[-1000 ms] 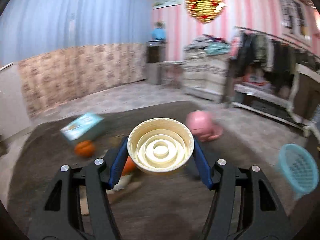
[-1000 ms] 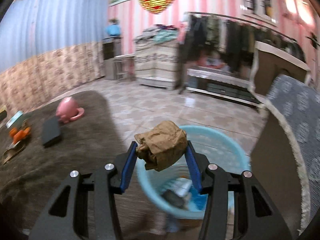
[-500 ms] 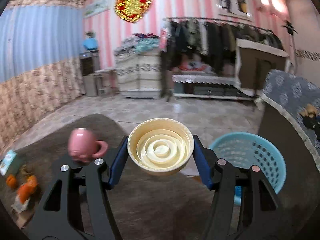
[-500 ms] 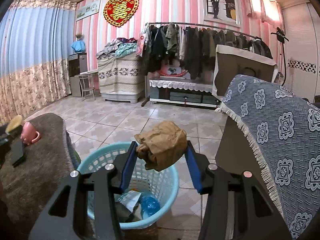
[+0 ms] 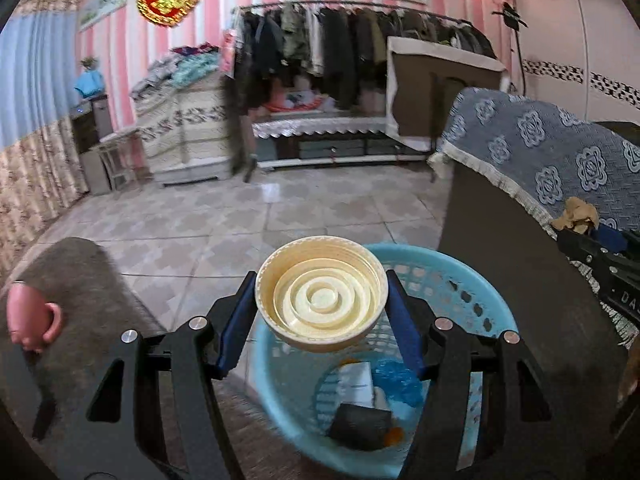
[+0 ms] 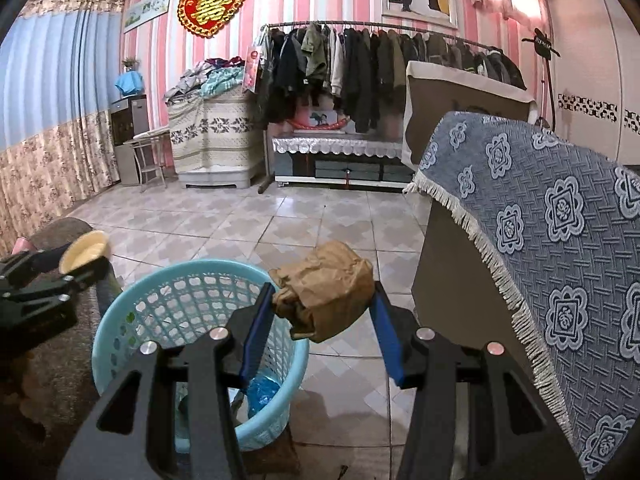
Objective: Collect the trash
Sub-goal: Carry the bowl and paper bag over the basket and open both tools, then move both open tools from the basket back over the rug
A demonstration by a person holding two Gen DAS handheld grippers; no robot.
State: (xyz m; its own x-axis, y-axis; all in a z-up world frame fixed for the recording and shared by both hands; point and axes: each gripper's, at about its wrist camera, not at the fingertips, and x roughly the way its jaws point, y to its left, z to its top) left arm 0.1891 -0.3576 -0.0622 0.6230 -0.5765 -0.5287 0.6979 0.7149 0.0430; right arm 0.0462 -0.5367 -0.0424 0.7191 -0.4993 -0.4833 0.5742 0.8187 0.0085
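— cream plastic lid (image 5: 321, 305) first: where is it?
— clamped between the blue pads of the left gripper (image 5: 321, 312), hollow side facing the camera, held above the light-blue basket (image 5: 472, 304).
— and the right gripper (image 6: 322, 316)?
— its jaws are clenched on a crumpled brown paper wad (image 6: 326, 290), just beside the basket's rim on the right side — over the tiled floor (image 6: 256, 228), near the chair with the blue patterned cover (image 6: 560, 248).
— anything in the basket?
— a blue crinkled wrapper (image 5: 396, 380), a white carton (image 5: 354, 380) and a dark piece lie at the bottom. a pink cup (image 5: 30, 314) sits on the brown table cover (image 5: 84, 280) to the left.
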